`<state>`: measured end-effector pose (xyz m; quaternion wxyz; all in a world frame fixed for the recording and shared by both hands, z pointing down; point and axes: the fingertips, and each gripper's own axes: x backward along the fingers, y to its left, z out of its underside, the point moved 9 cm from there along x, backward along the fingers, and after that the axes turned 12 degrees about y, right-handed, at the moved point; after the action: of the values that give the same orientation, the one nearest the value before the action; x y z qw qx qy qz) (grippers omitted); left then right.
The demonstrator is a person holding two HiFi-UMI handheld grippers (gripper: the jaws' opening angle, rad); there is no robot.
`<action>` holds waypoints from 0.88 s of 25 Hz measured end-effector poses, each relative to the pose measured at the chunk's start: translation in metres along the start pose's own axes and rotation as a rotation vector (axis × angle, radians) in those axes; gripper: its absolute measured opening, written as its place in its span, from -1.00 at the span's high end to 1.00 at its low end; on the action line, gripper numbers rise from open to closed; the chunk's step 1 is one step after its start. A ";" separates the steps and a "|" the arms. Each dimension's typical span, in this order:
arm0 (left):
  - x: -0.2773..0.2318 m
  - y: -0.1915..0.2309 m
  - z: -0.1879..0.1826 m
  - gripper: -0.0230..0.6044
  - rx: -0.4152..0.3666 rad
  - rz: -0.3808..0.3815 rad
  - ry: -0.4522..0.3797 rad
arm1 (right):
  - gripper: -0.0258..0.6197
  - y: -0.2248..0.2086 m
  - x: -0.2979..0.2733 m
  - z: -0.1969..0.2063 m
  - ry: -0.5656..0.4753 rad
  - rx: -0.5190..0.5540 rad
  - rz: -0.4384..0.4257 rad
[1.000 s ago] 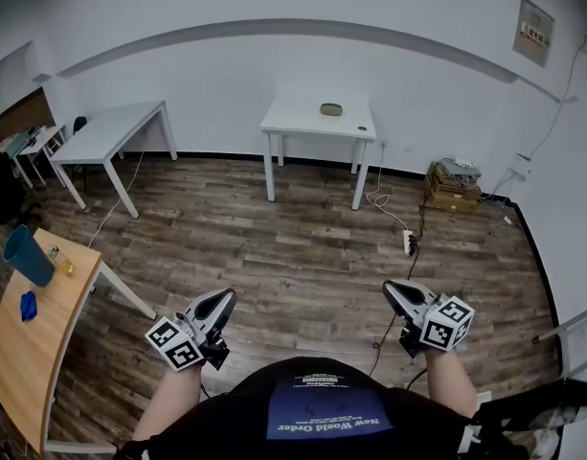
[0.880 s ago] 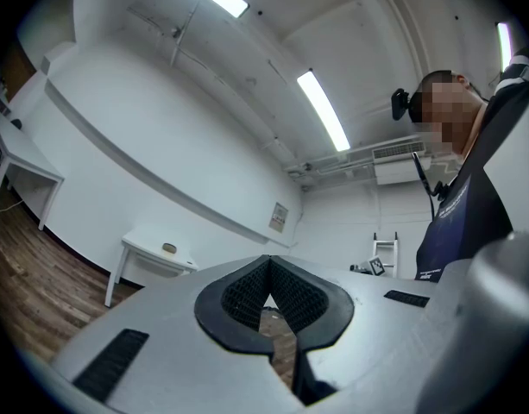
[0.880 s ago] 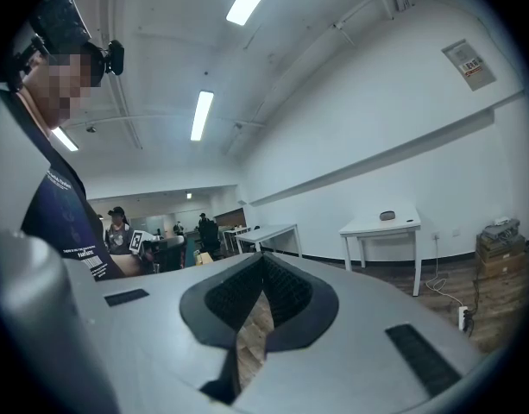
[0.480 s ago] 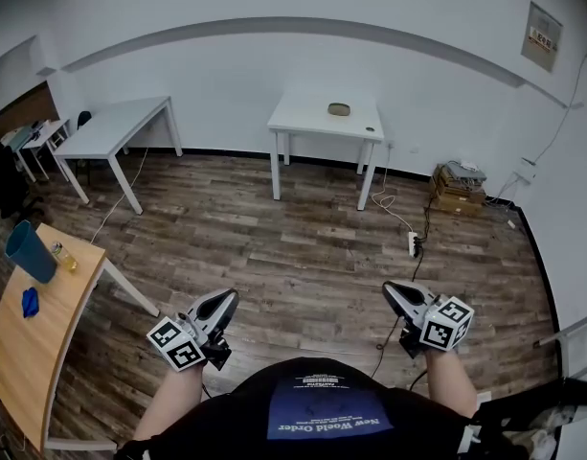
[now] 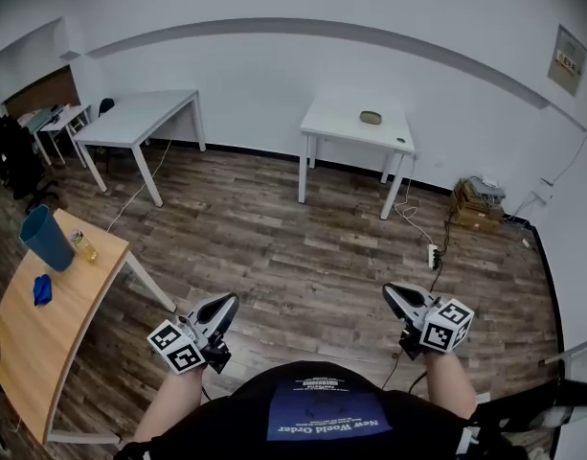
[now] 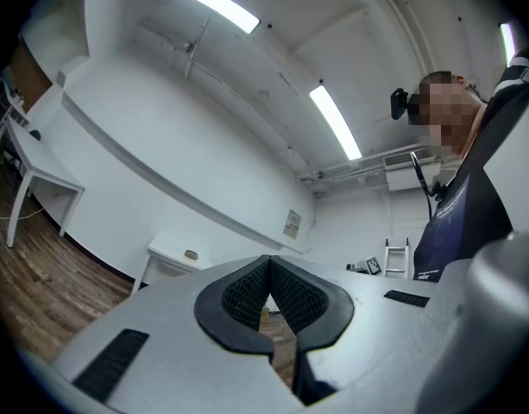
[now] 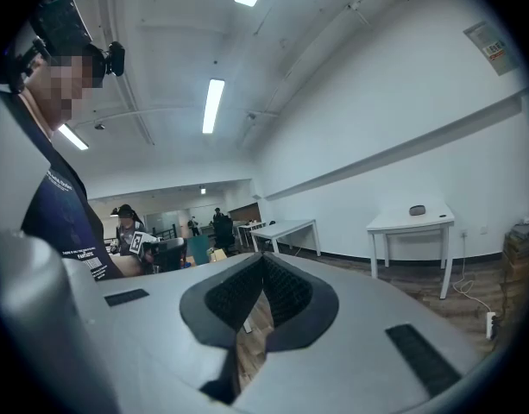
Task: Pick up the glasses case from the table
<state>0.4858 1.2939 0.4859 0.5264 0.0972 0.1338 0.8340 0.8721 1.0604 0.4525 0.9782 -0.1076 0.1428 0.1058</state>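
Olive-grey, what looks like the glasses case (image 5: pixel 371 117) sits on the white table (image 5: pixel 336 123), well ahead of both claws. Arriving with jaws pinched together could shove it off the tabletop. Left claw (image 5: pixel 221 305) and right claw (image 5: pixel 393 293), both closed and empty, are held at the waist, pointing forward, roughly level.

Site is reading as an open-plan office or lab room: bare white tables (image 5: pixel 358 127) standing on wood-plank floor (image 5: pixel 274 247), strip lights (image 7: pixel 214 103) running overhead, cables (image 5: pixel 415 226) trailing to a power strip (image 5: pixel 432 255).
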 end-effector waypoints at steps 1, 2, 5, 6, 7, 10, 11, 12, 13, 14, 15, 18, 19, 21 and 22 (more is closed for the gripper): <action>0.010 0.008 -0.002 0.93 0.002 -0.008 -0.002 | 0.92 0.005 -0.013 -0.003 0.004 0.000 -0.009; 0.020 0.015 -0.005 0.93 0.004 -0.016 -0.002 | 0.92 0.011 -0.025 -0.005 0.009 -0.001 -0.017; 0.051 0.039 -0.010 0.93 0.011 -0.036 -0.004 | 0.92 0.028 -0.063 -0.012 0.022 -0.002 -0.040; 0.059 0.046 -0.011 0.93 0.015 -0.041 -0.006 | 0.92 0.034 -0.074 -0.015 0.026 0.000 -0.048; 0.066 0.053 -0.012 0.93 0.020 -0.046 -0.008 | 0.92 0.038 -0.084 -0.017 0.030 0.002 -0.056; 0.079 0.071 -0.011 0.93 0.038 -0.058 -0.014 | 0.92 0.046 -0.108 -0.020 0.052 0.009 -0.075; 0.082 0.077 -0.010 0.93 0.044 -0.059 -0.016 | 0.92 0.048 -0.115 -0.021 0.061 0.010 -0.078; 0.083 0.081 -0.009 0.93 0.051 -0.059 -0.019 | 0.92 0.048 -0.120 -0.022 0.071 0.011 -0.081; 0.082 0.085 -0.007 0.93 0.057 -0.057 -0.021 | 0.92 0.048 -0.125 -0.023 0.080 0.012 -0.082; 0.081 0.089 -0.006 0.93 0.063 -0.053 -0.023 | 0.92 0.046 -0.128 -0.025 0.087 0.013 -0.083; 0.079 0.093 -0.004 0.93 0.068 -0.049 -0.024 | 0.92 0.044 -0.132 -0.027 0.093 0.015 -0.082; 0.070 0.105 -0.002 0.93 0.081 -0.044 -0.020 | 0.92 0.034 -0.143 -0.034 0.095 0.016 -0.081; 0.065 0.109 -0.002 0.93 0.084 -0.043 -0.016 | 0.92 0.029 -0.146 -0.035 0.091 0.013 -0.081; 0.051 0.112 -0.004 0.93 0.082 -0.041 -0.007 | 0.92 0.013 -0.149 -0.037 0.082 0.006 -0.084; 0.042 0.113 -0.005 0.93 0.075 -0.042 -0.001 | 0.92 0.003 -0.150 -0.037 0.078 0.001 -0.089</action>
<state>0.3699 1.2846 0.5184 0.5398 0.1146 0.1664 0.8172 0.7215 1.0277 0.4623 0.9757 -0.1172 0.1760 0.0580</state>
